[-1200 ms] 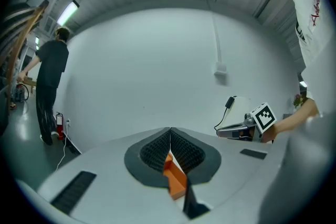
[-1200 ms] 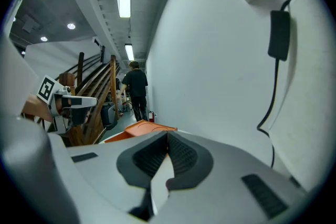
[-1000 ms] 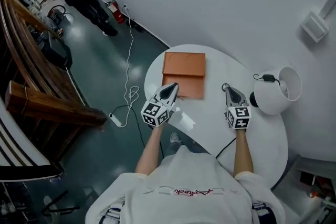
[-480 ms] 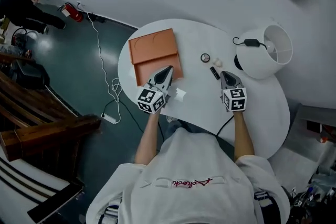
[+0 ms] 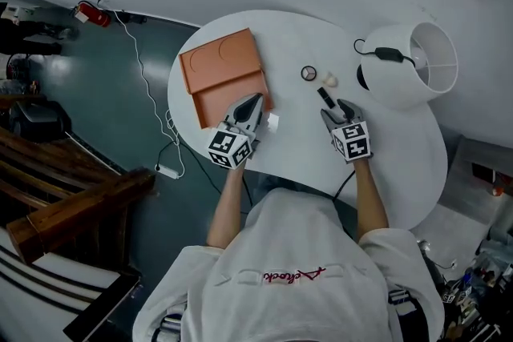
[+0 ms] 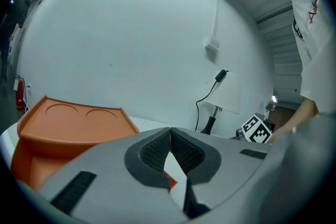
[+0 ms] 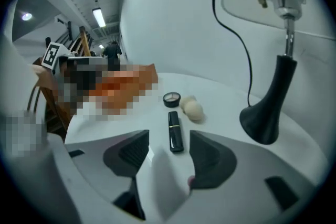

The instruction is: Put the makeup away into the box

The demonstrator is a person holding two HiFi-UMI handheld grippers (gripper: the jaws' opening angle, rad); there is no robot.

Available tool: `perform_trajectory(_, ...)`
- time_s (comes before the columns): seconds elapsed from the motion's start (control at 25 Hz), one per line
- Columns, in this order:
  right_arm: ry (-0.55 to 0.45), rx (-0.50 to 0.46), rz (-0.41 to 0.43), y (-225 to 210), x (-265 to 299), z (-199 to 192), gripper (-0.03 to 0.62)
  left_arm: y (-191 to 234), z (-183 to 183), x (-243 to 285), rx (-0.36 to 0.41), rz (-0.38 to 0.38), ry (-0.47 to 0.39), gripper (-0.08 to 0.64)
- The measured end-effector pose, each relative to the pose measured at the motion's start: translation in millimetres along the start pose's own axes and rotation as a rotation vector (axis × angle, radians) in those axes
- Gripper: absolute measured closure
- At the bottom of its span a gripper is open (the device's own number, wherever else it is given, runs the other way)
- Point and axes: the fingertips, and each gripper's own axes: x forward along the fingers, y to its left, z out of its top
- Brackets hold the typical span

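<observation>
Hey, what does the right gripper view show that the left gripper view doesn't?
Only the right gripper view: the lipstick, compact and sponge, and the jaws of the right gripper, which have just been opening, with the lipstick's near end between them, untouched. Only the left gripper view: the jaws of the left gripper, shut and empty, and two round recesses in the lid of the box. Both: the table, lamp and box.

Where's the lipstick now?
Head view: the lipstick lies right of centre on the table, just ahead of the right gripper, whose jaws have just been opening on nothing; compact and sponge sit beyond.
</observation>
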Motion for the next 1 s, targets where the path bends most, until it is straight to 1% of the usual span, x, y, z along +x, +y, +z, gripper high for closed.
perform_trajectory(0.24, 0.051, -0.048, -0.016, -9.1, 21.4, 2.4, 0.364, 6.4, -4.4, 0.6, -0.017, 0.011, -0.001, 0.549)
perform_trajectory(0.28, 0.061, -0.053, -0.021, -11.5, 24.2, 2.7, 0.38, 7.2, -4.2, 0.7, -0.018, 0.012, -0.002, 0.551)
perform_trajectory(0.36, 0.084, -0.066, -0.033, -15.6, 28.2, 2.4, 0.459, 8.8, -3.8, 0.9, -0.019, 0.013, -0.003, 0.549)
perform_trajectory(0.4, 0.096, -0.077, -0.036, -16.2, 29.6, 2.2, 0.479, 9.6, -3.4, 1.0, -0.02, 0.014, -0.005, 0.549)
perform_trajectory(0.52, 0.12, -0.099, -0.026, -14.2, 32.3, 2.5, 0.482, 12.0, -2.2, 0.2, -0.02, 0.016, -0.008, 0.551)
perform_trajectory(0.68, 0.126, -0.085, -0.016, -14.6, 33.2, 1.3, 0.485, 13.5, -1.0, -3.3, -0.027, 0.028, -0.016, 0.551)
perform_trajectory(0.76, 0.103, -0.073, -0.024, -15.6, 30.6, 4.6, 0.486, 13.1, 1.0, -5.6, -0.024, 0.032, -0.021, 0.549)
perform_trajectory(0.84, 0.054, -0.06, -0.03, -13.1, 25.6, 15.6, 0.486, 13.5, 5.0, -9.5, -0.015, 0.038, -0.028, 0.549)
perform_trajectory(1.0, -0.095, -0.019, -0.014, 2.7, 13.6, 60.8, 0.486, 18.6, 18.3, -22.4, 0.002, 0.064, -0.055, 0.551)
